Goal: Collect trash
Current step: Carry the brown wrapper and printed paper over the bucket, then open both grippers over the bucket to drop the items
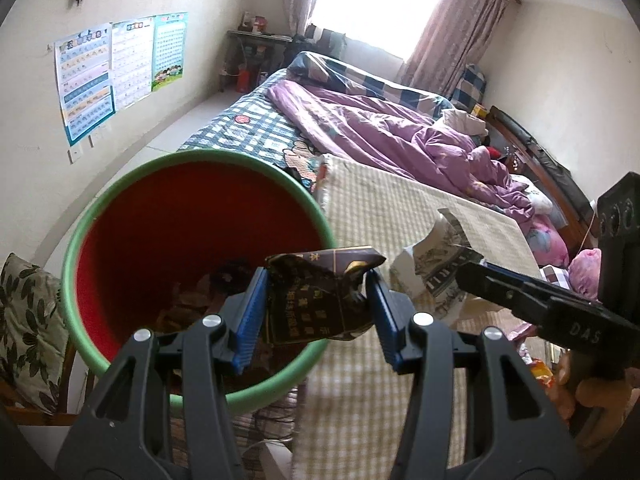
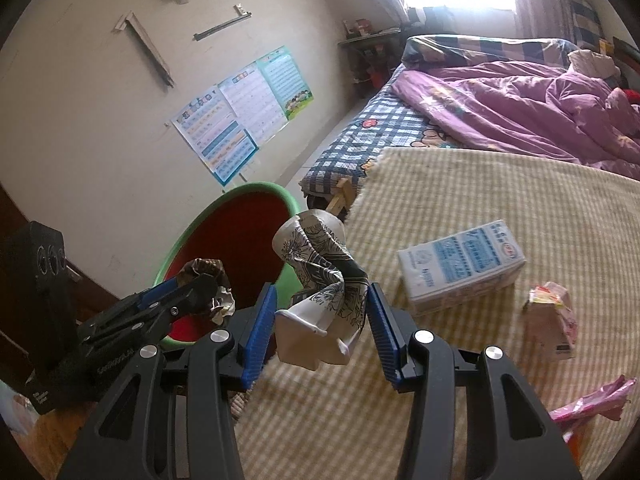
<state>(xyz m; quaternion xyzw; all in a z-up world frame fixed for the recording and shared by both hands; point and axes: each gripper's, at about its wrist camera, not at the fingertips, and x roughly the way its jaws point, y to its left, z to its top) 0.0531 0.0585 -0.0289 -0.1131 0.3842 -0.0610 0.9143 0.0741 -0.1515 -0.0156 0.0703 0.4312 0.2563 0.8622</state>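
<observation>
My left gripper [image 1: 316, 312] is shut on a crumpled dark brown wrapper [image 1: 316, 296] and holds it over the near rim of a red bin with a green rim [image 1: 192, 156]. Some trash lies in the bin's bottom. My right gripper [image 2: 322, 320] is shut on a crushed white paper cup with black drawings [image 2: 320, 272], above the mat's edge just right of the bin [image 2: 256, 190]. The cup also shows in the left wrist view [image 1: 436, 264], and the left gripper with its wrapper shows in the right wrist view [image 2: 208, 280].
A beige checked mat [image 2: 480, 184] covers the bed's near end. On it lie a blue-and-white milk carton [image 2: 460, 264], a pink carton [image 2: 550, 320] and a pink wrapper [image 2: 592, 404]. A purple quilt [image 1: 400, 128] lies further back. A leaf-patterned cushion [image 1: 28, 328] sits left of the bin.
</observation>
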